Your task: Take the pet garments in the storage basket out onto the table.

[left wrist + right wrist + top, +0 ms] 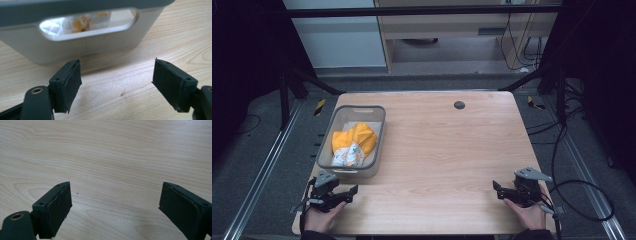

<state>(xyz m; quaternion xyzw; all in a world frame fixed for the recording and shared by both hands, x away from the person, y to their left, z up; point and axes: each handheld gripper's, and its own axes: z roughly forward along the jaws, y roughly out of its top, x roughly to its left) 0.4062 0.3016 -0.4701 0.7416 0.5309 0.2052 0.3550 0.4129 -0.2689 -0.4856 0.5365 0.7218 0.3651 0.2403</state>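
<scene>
A grey plastic basket (326,141) stands on the left part of the wooden table (447,150), with an orange and white cloth (353,143) bundled inside. My left gripper (351,192) rests at the table's front left, just in front of the basket, open with nothing between its jaws. In the left gripper view, the gripper (117,85) faces the basket's near wall (87,45), and the cloth (80,23) shows through the handle slot. My right gripper (497,190) sits open at the front right, and in its own view (115,207) bare wood lies between the jaws.
A small dark round grommet (459,105) sits near the table's far edge. Cables (582,195) trail on the floor to the right of the table. Metal frame rails (262,170) run along the left side.
</scene>
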